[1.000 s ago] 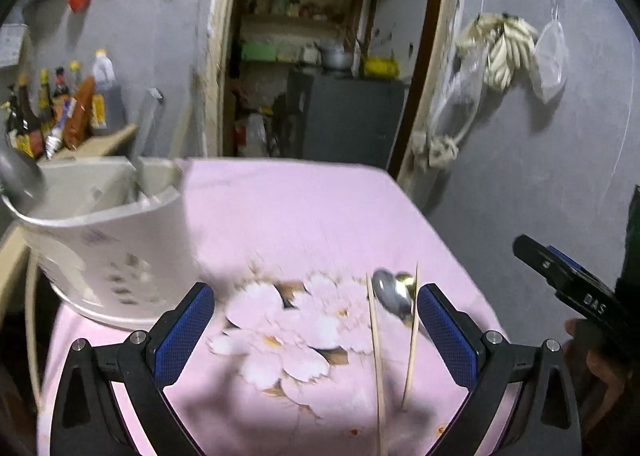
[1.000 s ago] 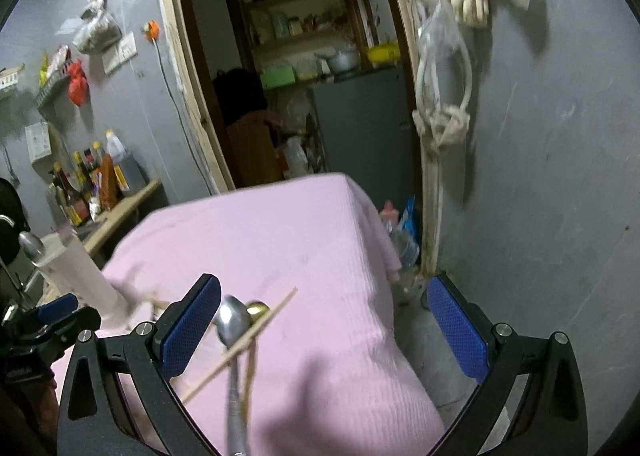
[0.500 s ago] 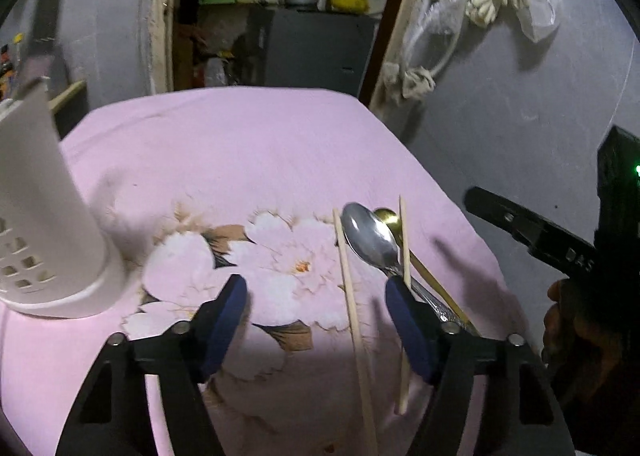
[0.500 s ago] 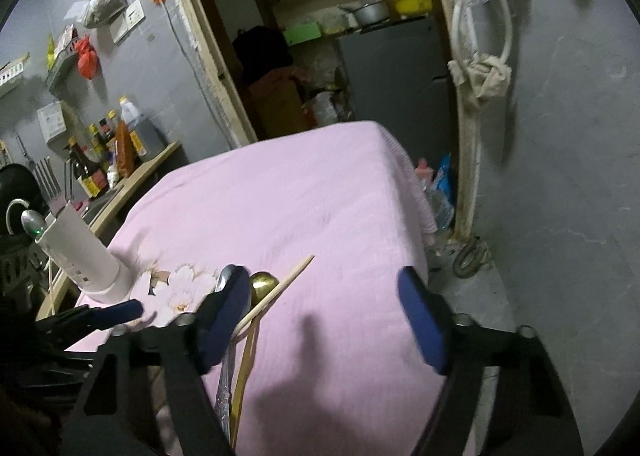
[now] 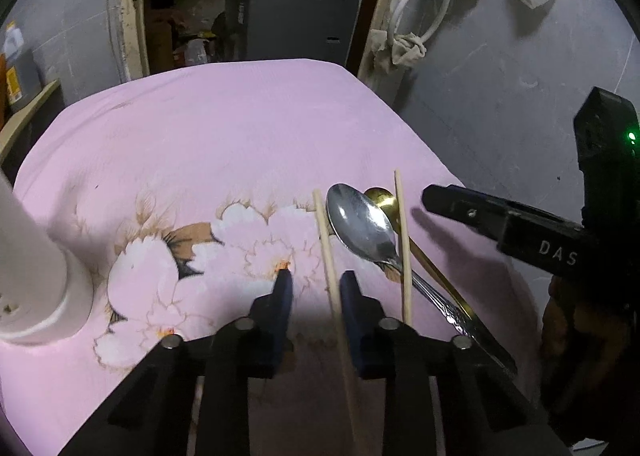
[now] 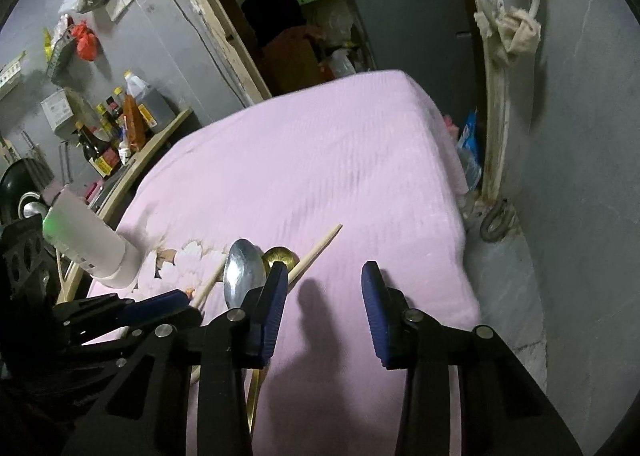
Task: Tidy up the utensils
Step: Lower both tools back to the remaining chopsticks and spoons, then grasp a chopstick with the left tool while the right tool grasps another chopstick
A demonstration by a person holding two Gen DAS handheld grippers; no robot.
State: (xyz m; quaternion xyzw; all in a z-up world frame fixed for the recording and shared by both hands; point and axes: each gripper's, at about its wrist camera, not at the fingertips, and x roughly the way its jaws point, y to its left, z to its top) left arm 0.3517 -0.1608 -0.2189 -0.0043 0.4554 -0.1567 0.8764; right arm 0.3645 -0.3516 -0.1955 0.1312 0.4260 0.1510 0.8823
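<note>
Left gripper (image 5: 312,282): black frame, blue pads, low over the pink flower-printed cloth (image 5: 224,144). Jaws have just been closing and now stand narrow. One pale wooden chopstick (image 5: 330,268) runs up between them, just beside the right-hand pad; whether the pad presses on it I cannot tell, and a clear gap remains to the other pad.

Utensils lie together at about 2 o'clock from the left gripper: a large silver metal spoon (image 5: 362,228), bowl up; a small gold-coloured spoon (image 5: 384,200) partly under it at its 1 o'clock; a second pale wooden chopstick (image 5: 403,240) lying across both spoons' necks.

White perforated plastic utensil holder (image 5: 36,280) stands on the cloth at 9 o'clock, well apart from the utensils.

Right gripper (image 6: 324,288): same build, jaws have just been closing, now about half-way, nothing between them but bare cloth. Its left-hand pad sits in front of the spoon bowls. In the left wrist view it enters from 3 o'clock.
</note>
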